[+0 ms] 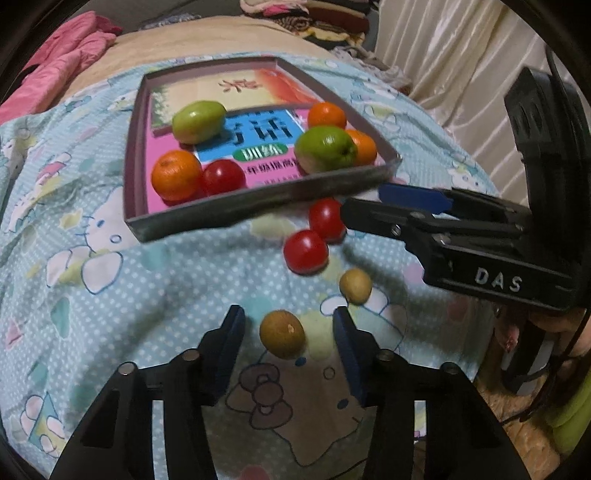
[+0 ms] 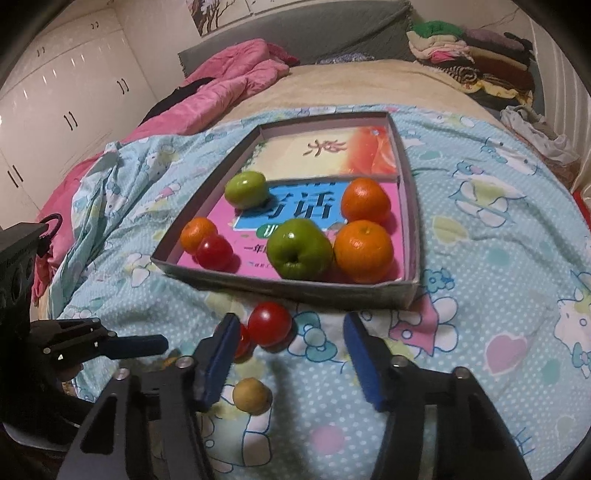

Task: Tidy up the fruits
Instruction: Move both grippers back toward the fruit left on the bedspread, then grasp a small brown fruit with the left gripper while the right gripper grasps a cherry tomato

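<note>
We find the left gripper (image 1: 289, 338) angled steeply down, its jaws narrowly astride a brown fruit (image 1: 282, 334) at lower centre without touching it, apparently readying a pickup. The right gripper (image 2: 288, 354) likewise brackets a red tomato (image 2: 269, 324), jaws apart. The box (image 2: 402, 291) at mid-frame already holds sorted fruit.

We see a bed covered by a light-blue cartoon-print sheet (image 2: 480, 229) over a beige blanket (image 2: 369, 85). A crumpled pink quilt (image 2: 229, 70) lies by the grey headboard (image 2: 314, 33). Glossy white wardrobe doors (image 2: 55, 92) line one wall; cream curtains (image 1: 461, 55) hang opposite, beside piled folded clothes (image 2: 480, 55).
</note>
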Tool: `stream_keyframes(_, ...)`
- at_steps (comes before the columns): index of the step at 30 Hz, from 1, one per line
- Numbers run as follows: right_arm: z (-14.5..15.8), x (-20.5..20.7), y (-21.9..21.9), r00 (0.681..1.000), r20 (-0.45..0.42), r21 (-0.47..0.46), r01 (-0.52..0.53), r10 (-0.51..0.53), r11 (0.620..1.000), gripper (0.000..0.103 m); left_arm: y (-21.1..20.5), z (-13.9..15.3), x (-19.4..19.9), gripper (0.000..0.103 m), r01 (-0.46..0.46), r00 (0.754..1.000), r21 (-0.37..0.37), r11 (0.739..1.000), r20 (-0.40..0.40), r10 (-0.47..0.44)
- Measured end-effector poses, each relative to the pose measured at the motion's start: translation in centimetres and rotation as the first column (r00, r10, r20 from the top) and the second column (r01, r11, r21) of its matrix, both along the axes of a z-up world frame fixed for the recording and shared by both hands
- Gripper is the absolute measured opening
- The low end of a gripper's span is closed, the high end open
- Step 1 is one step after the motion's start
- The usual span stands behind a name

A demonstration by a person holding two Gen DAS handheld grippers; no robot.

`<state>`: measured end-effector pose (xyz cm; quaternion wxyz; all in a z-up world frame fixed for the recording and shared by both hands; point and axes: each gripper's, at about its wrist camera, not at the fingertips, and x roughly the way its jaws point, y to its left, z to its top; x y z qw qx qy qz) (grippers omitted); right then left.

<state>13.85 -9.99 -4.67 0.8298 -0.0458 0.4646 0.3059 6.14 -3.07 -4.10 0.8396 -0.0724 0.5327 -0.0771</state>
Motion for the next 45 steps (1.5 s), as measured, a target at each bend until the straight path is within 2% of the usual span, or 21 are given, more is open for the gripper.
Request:
stream_keyframes(4,-0.7,0.3,0.4,1.0,-0.027,-0.006,-0.01,0.01,1.0,0.046,-0.4,-0.6,0.0,0.035,0.02,0.999,0.007,1.0,-0.027,-0.02)
stream_keyframes(9,-1.5,0.7,0.9,0.998,-0.061,0.005,-0.015,0.015,1.0,0.044,-0.3,-0.9,0.0,0.033,0.02,0.999,0.002,1.0,-0.039,-0.02)
stream_keyframes(25,-2.3,1.0,3.2,0.995,-0.061,0.006,-0.081,0.081,0.997,0.029,-0.6,-1.6,0.6,0.032,0.026,0.998,-0.004,1.0,-0.051,-0.026)
stream_keyframes(33,-1.1,-0.1,3.2,0.992,0.001,-0.005,-0.127,0.127,0.992,0.029,-0.4,-1.6,0.7,0.027,0.022,0.999,-0.018,1.0,-0.05,-0.023)
stream_keyframes(38,0.9,-0.7,2.1,0.99,0.065,0.056,-0.13,0.126,0.99,0.029,0.1,-0.9,0.4,0.027,0.022,0.999,-0.038,0.999,-0.022,-0.023)
stream_keyframes(45,2.6,-0.9,1.4,0.985,0.125,0.118,-0.132,0.118,0.984,0.029,2.0,1.8,-0.2,0.027,-0.027,0.994,-0.086,0.996,0.101,0.036)
